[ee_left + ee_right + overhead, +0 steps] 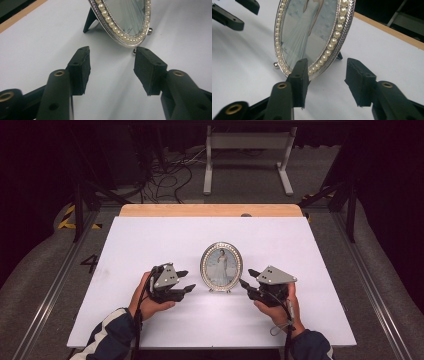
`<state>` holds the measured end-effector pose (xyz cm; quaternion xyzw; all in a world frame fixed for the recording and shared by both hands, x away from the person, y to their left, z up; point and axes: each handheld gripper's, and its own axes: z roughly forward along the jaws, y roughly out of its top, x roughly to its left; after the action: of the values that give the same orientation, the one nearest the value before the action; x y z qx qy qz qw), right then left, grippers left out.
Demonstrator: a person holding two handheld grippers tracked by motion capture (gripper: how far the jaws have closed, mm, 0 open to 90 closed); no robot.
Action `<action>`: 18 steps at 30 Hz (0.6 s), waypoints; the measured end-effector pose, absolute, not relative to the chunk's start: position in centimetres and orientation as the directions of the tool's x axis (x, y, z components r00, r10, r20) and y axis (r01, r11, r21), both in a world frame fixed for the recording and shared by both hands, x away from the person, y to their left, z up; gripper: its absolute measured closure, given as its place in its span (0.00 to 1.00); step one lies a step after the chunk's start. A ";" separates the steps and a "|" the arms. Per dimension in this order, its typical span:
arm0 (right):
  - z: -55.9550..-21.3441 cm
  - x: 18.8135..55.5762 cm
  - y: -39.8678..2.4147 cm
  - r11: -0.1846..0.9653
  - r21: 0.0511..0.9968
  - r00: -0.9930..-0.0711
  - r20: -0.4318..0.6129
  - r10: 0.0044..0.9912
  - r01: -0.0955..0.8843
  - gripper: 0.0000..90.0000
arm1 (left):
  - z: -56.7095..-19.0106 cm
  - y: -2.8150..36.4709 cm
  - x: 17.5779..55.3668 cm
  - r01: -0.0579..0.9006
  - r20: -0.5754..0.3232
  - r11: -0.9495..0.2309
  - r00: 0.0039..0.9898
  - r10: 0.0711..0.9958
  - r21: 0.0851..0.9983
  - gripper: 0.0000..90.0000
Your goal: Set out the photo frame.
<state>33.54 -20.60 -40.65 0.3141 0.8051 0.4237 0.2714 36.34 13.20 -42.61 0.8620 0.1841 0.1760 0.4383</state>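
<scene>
In the middle of the white desk (150,235) an oval pearl-rimmed photo frame (221,266) stands upright on its back prop. The left gripper (186,281) and right gripper (244,284) flank it closely, fingers (79,67) parted about halfway, holding nothing, clear of the rim.

Shiny metal frame (221,266) (pearl-beaded), matt white table (150,245)

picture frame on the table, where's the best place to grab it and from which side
Probably by the side rims of the picture frame, one gripper from each side. It stands upright on small ball feet and a back prop, so the thin beaded edge is the exposed part. The left gripper and right gripper already flank it, fingers open.
</scene>
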 end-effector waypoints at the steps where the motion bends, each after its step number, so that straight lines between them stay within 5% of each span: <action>1: -40.7 33.3 -20.8 0.452 0.850 -0.662 -0.177 0.729 0.270 0.55 | -42.6 13.4 36.1 0.157 0.149 -0.545 0.867 0.475 0.823 0.49; 9: -41.5 32.3 -22.0 0.492 0.830 -0.670 -0.211 0.712 0.261 0.40 | -43.5 15.5 33.8 0.145 0.211 -0.603 0.852 0.479 0.784 0.38; 18: -42.5 31.0 -24.0 0.527 0.805 -0.649 -0.250 0.719 0.272 0.26 | -44.7 19.0 32.8 0.224 0.144 -0.551 0.825 0.546 0.804 0.22</action>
<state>30.95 -23.96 -42.51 0.3008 0.8236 0.3823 0.2917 32.83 19.00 -44.67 0.8594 0.2241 0.1927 0.4172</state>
